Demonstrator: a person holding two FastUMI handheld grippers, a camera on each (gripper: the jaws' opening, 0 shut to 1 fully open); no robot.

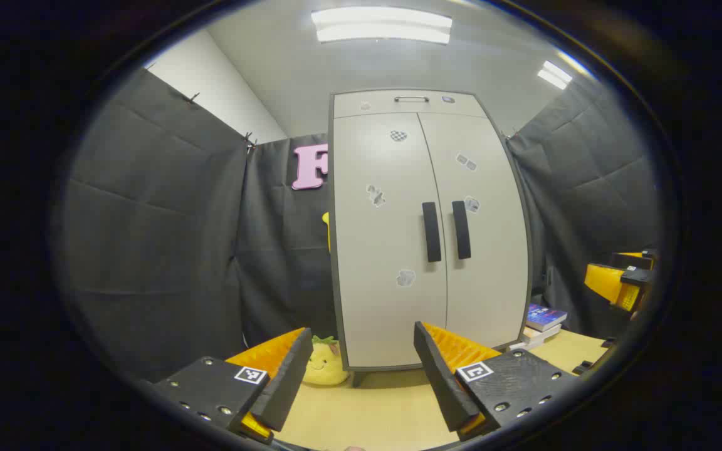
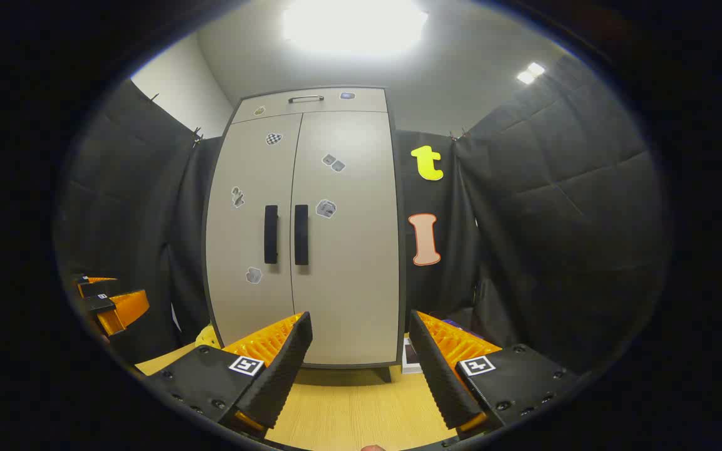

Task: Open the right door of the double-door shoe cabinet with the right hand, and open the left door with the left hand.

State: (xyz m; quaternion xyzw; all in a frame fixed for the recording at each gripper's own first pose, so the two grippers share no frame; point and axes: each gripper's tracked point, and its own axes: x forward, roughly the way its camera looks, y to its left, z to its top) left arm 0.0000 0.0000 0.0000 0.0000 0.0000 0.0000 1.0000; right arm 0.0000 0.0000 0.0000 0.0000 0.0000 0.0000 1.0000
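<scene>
the shoe cabinet (image 1: pixel 398 250) stands upright at the far side of the table (image 1: pixel 373 413), against the black cloth booth wall. both doors are closed. the left door (image 1: pixel 380 238) and the right door (image 1: pixel 483 238) meet at a vertical seam at the centre. two dark vertical handles flank the seam: the left handle (image 1: pixel 431 232) and the right handle (image 1: pixel 461 230), close to each other but apart. a shallow top panel (image 1: pixel 408 103) carries a small horizontal metal pull (image 1: pixel 411 99). several small stickers are on the door faces; any print on them is too small to read.

in the right gripper view the same cabinet (image 2: pixel 311 238) sits left of centre, doors closed, the handles (image 2: pixel 286 233) side by side.

a stack of books (image 1: pixel 543 322) lies on the table to the right of the cabinet base; the cover writing cannot be read. a yellow plush toy (image 1: pixel 323 366) sits at the left foot of the cabinet.

the left tool (image 1: pixel 361 376) is released, fingers wide apart, grasping nothing, near the viewer and well apart from the cabinet. the right tool (image 2: pixel 358 369) is likewise released and empty, well short of the doors. each finger block carries a small square black-and-white marker (image 1: pixel 251 374), with no readable text.

the right tool also appears at the right edge of the left gripper view (image 1: pixel 621 282), and the left tool at the left edge of the right gripper view (image 2: pixel 110 300).
</scene>
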